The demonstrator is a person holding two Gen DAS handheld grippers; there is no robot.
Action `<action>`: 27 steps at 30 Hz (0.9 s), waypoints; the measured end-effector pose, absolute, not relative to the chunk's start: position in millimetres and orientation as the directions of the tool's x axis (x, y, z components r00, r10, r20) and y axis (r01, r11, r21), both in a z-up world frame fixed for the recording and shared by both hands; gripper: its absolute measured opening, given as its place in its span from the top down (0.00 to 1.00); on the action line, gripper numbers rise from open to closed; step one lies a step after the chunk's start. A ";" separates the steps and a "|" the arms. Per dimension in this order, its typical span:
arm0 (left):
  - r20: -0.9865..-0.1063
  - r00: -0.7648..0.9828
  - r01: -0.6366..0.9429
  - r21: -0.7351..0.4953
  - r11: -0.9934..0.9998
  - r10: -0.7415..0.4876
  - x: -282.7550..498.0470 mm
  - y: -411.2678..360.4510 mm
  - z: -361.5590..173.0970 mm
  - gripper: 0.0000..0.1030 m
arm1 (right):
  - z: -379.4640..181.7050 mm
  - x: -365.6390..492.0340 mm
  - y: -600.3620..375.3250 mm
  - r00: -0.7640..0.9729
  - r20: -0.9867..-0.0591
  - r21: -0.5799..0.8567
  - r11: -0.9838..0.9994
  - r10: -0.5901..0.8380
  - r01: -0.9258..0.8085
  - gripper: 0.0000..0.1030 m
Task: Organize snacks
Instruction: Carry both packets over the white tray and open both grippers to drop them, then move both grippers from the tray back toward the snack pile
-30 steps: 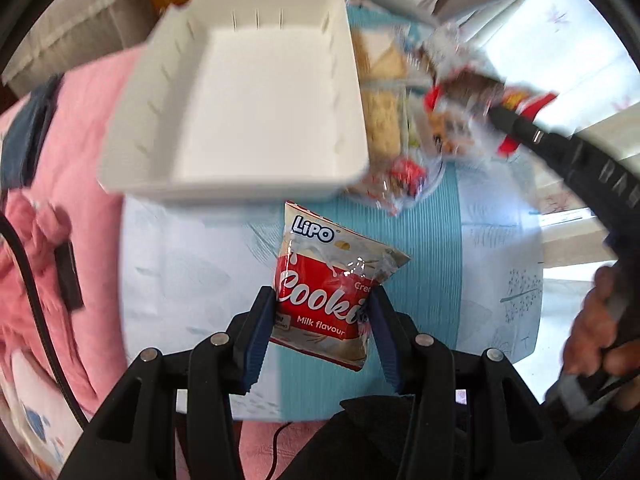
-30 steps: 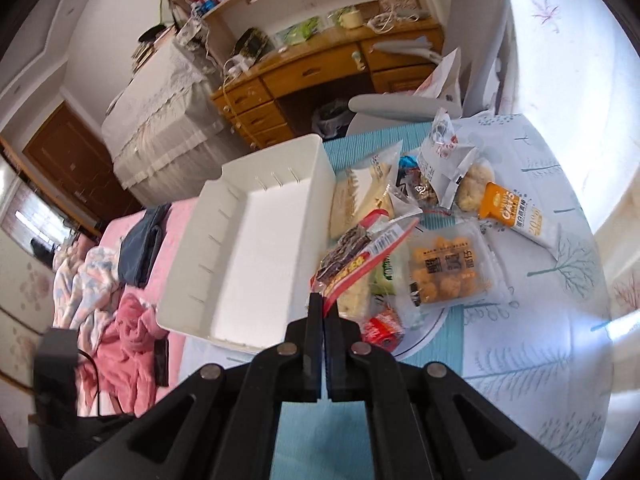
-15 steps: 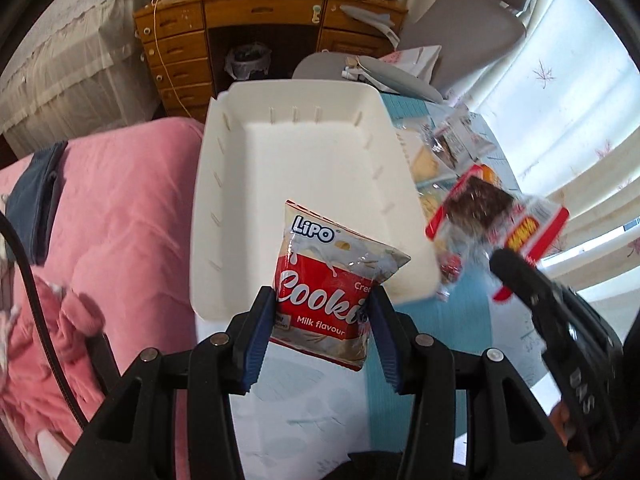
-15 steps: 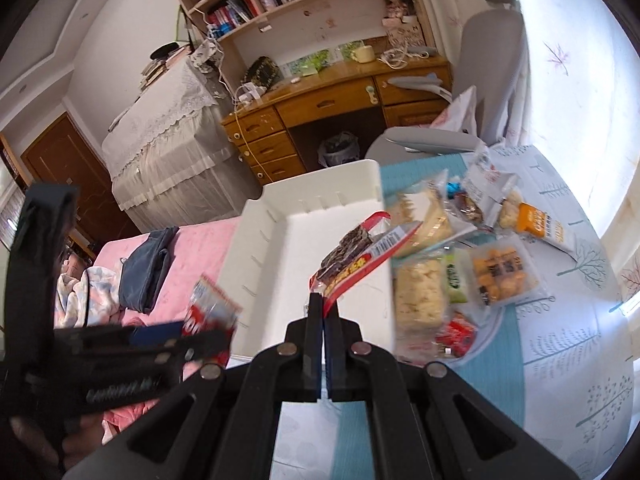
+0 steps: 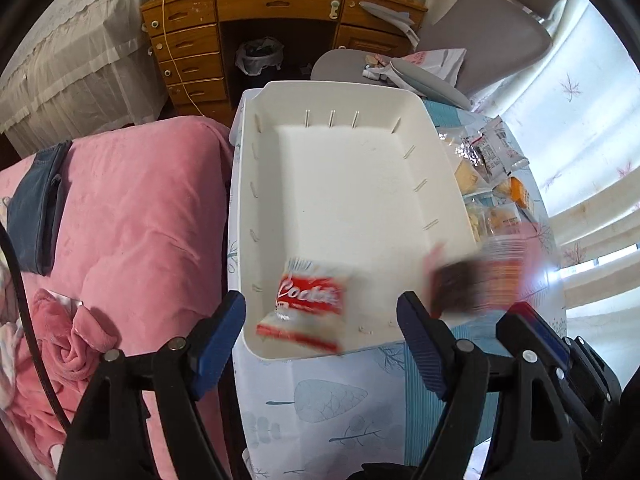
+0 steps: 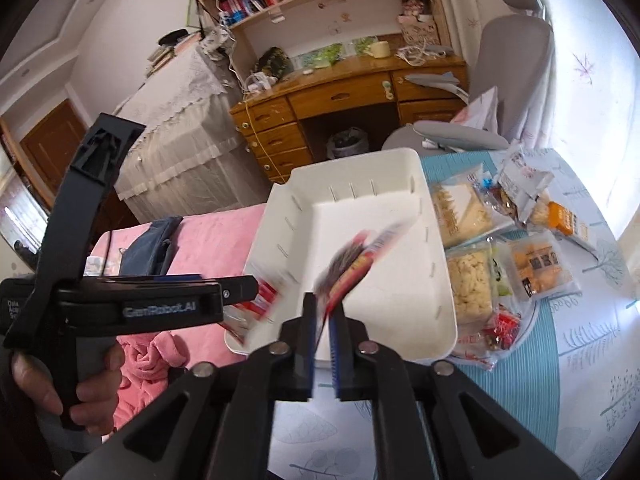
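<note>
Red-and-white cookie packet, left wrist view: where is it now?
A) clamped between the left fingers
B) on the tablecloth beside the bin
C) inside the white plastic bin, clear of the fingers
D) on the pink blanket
C: the red-and-white cookie packet sits blurred inside the white plastic bin, with the left gripper spread wide and not touching it.

The right gripper (image 6: 323, 316) sits low at centre, its blue-padded jaws just opening — a narrow gap shows, and a blurred red-and-dark snack packet (image 6: 358, 258) rises from it over the white bin (image 6: 440, 320). At left, a hand (image 6: 86, 384) holds the left gripper (image 6: 240, 286), reaching over the bin's near left corner, with a blurred red-and-white packet (image 6: 262, 300) just beyond its tip. To the right of the bin, more snack bags (image 6: 500, 264) lie on the patterned tablecloth (image 6: 592, 360) — a pink blanket (image 6: 208, 236) lies left, a wooden desk (image 6: 340, 100) far behind.
</note>
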State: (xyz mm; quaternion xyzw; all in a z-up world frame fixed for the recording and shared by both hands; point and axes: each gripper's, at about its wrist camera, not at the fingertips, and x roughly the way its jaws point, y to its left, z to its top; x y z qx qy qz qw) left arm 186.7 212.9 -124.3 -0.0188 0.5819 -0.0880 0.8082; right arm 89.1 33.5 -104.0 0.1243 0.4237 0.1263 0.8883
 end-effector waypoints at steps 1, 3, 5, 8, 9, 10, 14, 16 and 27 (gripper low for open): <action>-0.937 0.305 0.120 -0.138 0.983 -0.169 186.4 213.7 -125.1 0.25 | -104.5 88.9 31.7 0.609 -0.722 0.329 0.938 0.327 -0.113 0.78; -0.938 0.302 0.115 -0.139 0.984 -0.168 183.2 213.7 -126.1 0.25 | -105.5 87.4 28.3 0.612 -0.721 0.335 0.936 0.327 -0.105 0.65; -0.941 0.296 0.106 -0.135 0.985 -0.161 182.0 212.5 -127.0 0.25 | -106.1 85.3 26.0 0.609 -0.720 0.341 0.934 0.333 -0.106 0.59; -0.944 0.291 0.094 -0.134 0.987 -0.156 178.5 208.5 -126.6 0.25 | -105.8 82.4 23.9 0.602 -0.724 0.344 0.933 0.338 -0.111 0.59; -0.944 0.290 0.093 -0.133 0.987 -0.154 176.5 206.3 -126.0 0.25 | -105.8 81.1 22.7 0.601 -0.724 0.344 0.932 0.340 -0.112 0.59; -0.944 0.292 0.093 -0.132 0.987 -0.154 174.6 204.1 -125.3 0.25 | -104.7 80.7 22.1 0.599 -0.724 0.345 0.932 0.341 -0.114 0.58; -0.944 0.295 0.082 -0.132 0.988 -0.151 164.6 193.5 -121.6 0.25 | -103.5 75.7 14.7 0.592 -0.723 0.347 0.928 0.357 -0.135 0.58; -0.944 0.299 0.067 -0.127 0.990 -0.142 157.7 186.7 -119.4 0.25 | -102.4 73.1 9.4 0.587 -0.722 0.346 0.926 0.367 -0.152 0.58; -0.947 0.303 -0.035 -0.122 0.992 -0.105 120.8 138.5 -111.2 0.25 | -90.8 64.7 -44.2 0.553 -0.727 0.321 0.913 0.407 -0.250 0.50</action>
